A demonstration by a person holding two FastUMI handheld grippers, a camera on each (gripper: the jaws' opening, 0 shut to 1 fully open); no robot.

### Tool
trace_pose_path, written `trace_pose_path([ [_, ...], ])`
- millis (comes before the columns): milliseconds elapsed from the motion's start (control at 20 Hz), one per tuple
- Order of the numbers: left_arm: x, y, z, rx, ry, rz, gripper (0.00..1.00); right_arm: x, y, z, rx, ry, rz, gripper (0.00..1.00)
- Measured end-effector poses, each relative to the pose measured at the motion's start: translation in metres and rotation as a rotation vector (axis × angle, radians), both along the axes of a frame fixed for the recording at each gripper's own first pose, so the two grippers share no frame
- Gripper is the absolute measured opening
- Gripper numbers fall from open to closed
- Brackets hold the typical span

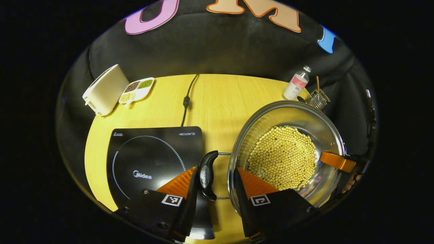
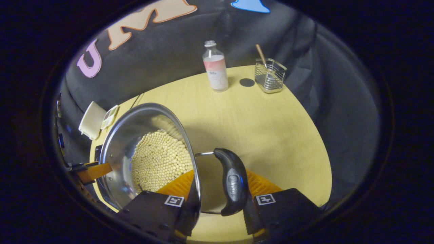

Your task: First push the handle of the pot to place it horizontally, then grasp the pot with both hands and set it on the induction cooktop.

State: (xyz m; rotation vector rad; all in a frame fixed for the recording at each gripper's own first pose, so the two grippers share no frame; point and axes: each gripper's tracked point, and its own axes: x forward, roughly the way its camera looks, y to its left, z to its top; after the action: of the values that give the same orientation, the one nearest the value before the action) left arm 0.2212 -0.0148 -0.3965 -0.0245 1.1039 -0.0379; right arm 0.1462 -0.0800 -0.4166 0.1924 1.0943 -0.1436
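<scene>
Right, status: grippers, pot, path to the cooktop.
Left gripper straddles rim and handle; right gripper likewise at its handle; squeeze unclear. Pot of beans beside cooktop, not on it. Nothing between.

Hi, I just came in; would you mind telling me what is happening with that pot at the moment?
A person is working a gripper in each hand at a steel pot of yellow beans. The left gripper straddles the pot's left handle and rim; the right gripper straddles the opposite handle and rim. The pot appears to sit on the wooden table, beside the induction cooktop, not yet on it.
</scene>
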Motion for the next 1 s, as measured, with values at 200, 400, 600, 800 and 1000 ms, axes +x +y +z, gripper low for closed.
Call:
trace_pose_path([
  [200,-0.022,0.034,0.019,0.001,0.009,0.043,0.60,-0.015,0.040,0.026,0.022,-0.003,0.022,0.55],
  [400,-0.040,0.069,0.039,0.013,0.002,0.061,0.58,-0.023,0.078,0.041,0.041,-0.007,0.039,0.55],
  [600,-0.054,0.104,0.058,0.032,-0.015,0.072,0.58,-0.031,0.117,0.053,0.054,-0.015,0.056,0.55],
  [800,-0.065,0.137,0.073,0.062,-0.026,0.101,0.60,-0.033,0.153,0.061,0.068,-0.027,0.095,0.55],
  [1000,-0.078,0.169,0.089,0.107,-0.030,0.150,0.59,-0.030,0.188,0.062,0.112,-0.034,0.129,0.55],
])
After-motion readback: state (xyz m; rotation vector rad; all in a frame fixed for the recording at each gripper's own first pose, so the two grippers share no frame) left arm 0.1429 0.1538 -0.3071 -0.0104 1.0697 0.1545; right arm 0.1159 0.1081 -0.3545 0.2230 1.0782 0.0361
